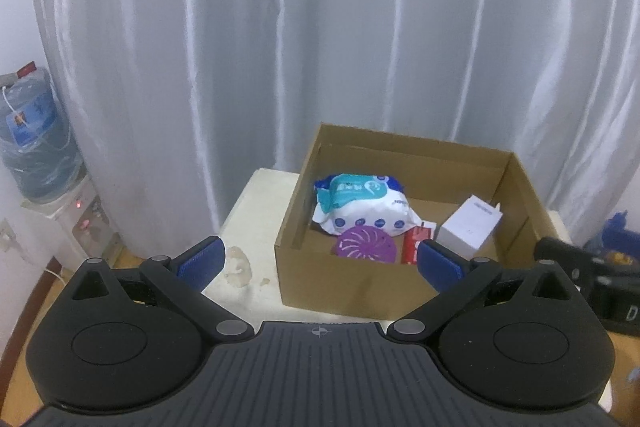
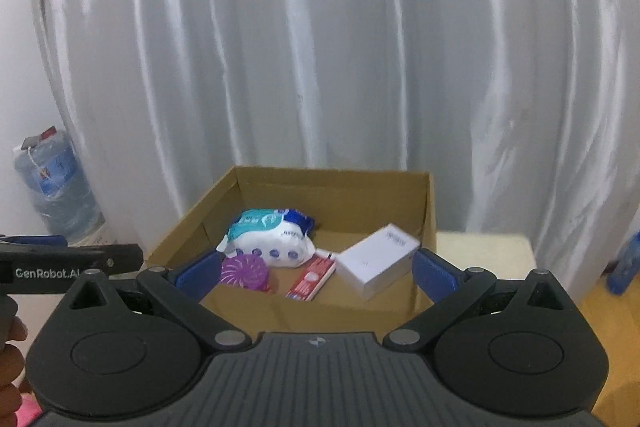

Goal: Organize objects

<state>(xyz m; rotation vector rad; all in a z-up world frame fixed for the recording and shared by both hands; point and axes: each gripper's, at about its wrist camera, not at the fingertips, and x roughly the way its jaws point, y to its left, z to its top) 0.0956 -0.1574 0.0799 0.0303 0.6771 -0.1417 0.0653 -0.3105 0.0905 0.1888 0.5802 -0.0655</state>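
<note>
A pale curtain (image 1: 320, 47) hung behind the desk (image 1: 256, 227), and on the desk sat an open cardboard box (image 2: 332, 195) holding four things — a wipes pack (image 1: 360, 207) at the back left, a white carton (image 1: 470, 225) to the right, a purple round disc (image 1: 366, 242) in front of the pack and a small red packet (image 2: 312, 279) between disc and carton. Both the left gripper (image 1: 320, 263) and the right gripper (image 2: 316, 273) hovered short of the box, jaws wide and empty — each gripper well apart from the things inside.
</note>
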